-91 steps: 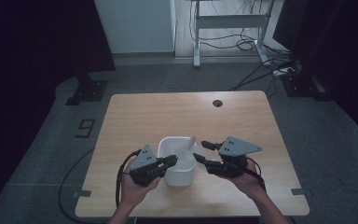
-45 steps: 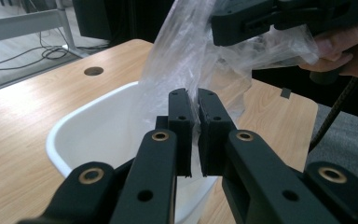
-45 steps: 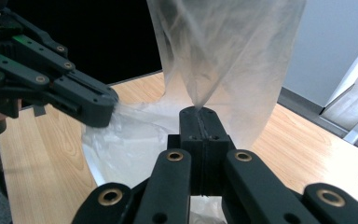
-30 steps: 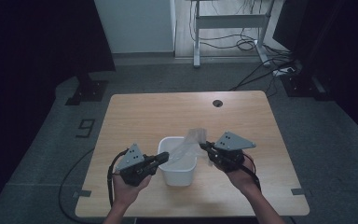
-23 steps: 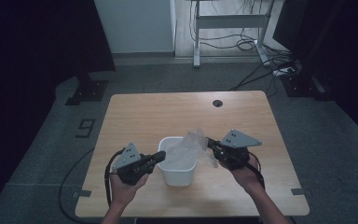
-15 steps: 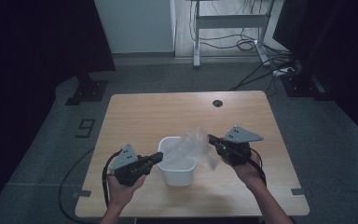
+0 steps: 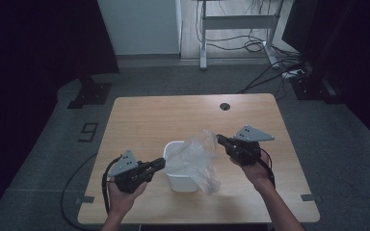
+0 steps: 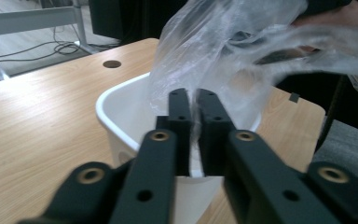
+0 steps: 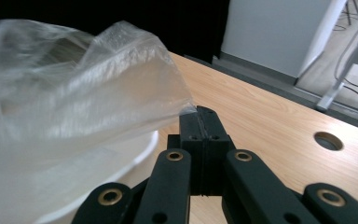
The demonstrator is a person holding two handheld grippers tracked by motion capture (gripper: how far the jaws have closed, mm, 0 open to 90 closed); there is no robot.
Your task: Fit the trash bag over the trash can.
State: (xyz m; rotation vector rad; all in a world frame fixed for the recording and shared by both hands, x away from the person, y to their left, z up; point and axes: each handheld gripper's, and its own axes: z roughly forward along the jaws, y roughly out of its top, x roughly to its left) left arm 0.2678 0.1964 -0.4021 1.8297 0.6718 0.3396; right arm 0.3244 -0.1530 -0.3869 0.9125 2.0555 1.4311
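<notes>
I see R tongs [image 9: 199,111] clamped on clear bag [image 7: 197,156] edge, lifted over white tub [image 7: 176,166] on surface [image 7: 173,115]. L tongs [image 8: 193,100] have just been opening, slim gap, film between.

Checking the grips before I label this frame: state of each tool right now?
Left tool: jaws just opened slightly, small gap, plastic bag film between them over the white bin; grip cannot be told.
Right tool: shut on the plastic bag edge.
</notes>
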